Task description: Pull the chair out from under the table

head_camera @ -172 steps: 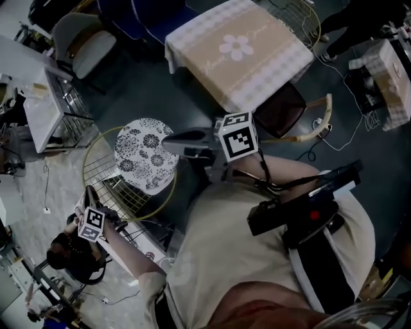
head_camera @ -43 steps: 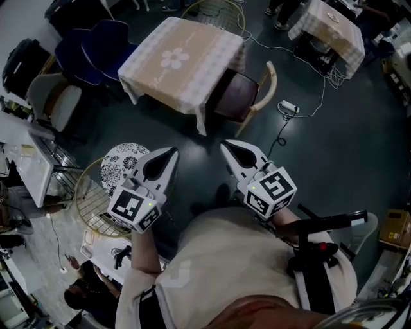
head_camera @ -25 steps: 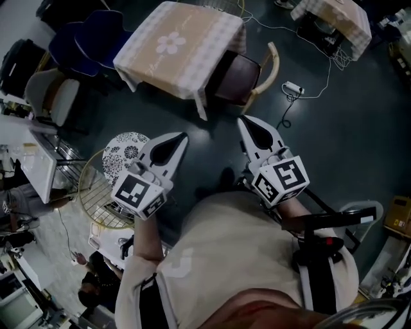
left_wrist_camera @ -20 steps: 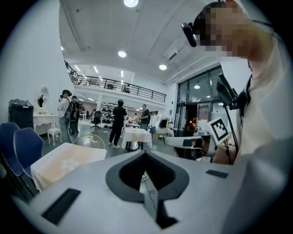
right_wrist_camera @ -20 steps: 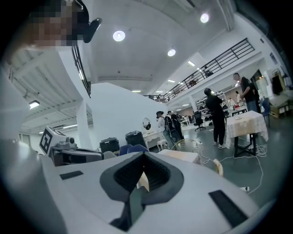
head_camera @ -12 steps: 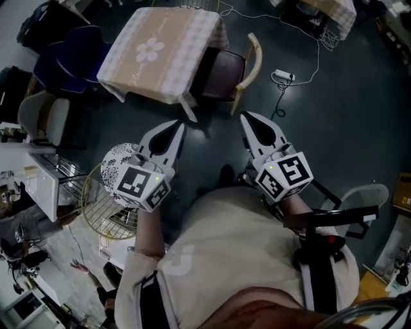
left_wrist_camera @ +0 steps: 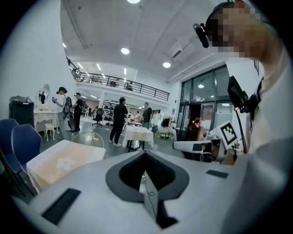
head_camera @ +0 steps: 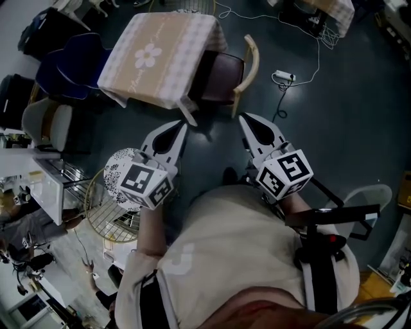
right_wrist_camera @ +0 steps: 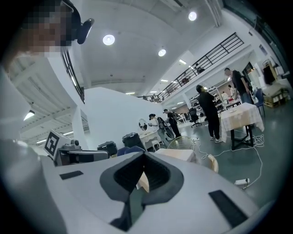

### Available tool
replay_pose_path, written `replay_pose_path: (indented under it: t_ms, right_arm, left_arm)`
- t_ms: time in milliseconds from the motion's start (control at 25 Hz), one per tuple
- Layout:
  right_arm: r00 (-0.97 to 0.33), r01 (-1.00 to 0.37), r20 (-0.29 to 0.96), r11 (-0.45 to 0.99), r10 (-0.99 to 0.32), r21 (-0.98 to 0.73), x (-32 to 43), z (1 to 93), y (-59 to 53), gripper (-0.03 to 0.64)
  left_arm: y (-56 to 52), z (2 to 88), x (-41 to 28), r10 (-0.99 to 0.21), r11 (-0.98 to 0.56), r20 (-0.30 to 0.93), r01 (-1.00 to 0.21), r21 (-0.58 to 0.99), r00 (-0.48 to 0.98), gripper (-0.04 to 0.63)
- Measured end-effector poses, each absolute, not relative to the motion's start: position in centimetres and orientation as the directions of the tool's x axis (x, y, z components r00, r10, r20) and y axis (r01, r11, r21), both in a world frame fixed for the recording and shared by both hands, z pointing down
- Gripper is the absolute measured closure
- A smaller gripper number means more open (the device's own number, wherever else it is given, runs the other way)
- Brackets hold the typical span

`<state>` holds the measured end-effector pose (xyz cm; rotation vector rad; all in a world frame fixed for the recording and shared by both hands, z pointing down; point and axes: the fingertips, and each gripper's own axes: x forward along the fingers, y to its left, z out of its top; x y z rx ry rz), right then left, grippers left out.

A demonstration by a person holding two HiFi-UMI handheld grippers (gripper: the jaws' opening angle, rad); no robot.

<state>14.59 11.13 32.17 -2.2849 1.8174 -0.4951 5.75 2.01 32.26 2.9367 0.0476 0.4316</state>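
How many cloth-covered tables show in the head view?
2. A table under a beige checked cloth with a flower print sits at upper left; a second cloth-covered table is cut off by the top edge, at right. Others may lie outside the frame.

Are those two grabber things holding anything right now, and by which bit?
Nothing is held. The left gripper and the right gripper are both shut and empty, in the air short of the chair tucked at the table.
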Motion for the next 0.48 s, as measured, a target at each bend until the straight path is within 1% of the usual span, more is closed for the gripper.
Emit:
replay_pose_path:
  t_ms: [280, 480]
  right_arm:
    - [0.142, -0.901, 0.156, -0.193, -0.978, -0.388, 15.2, 33.0, 10.9, 0.607]
    - [0.067, -0.908, 0.158, -0.126, -0.985, -0.4, 15.2, 33.5, 9.5, 0.607]
  left_arm:
    - [2.5, 32.5, 5.9, 0.023, -0.99, 0.324, -0.024, 0.142, 0.946, 0.588]
    - [1.9, 33.2, 5.4, -0.03, -0.985, 0.347, -0.087, 0.148, 0.937, 0.589]
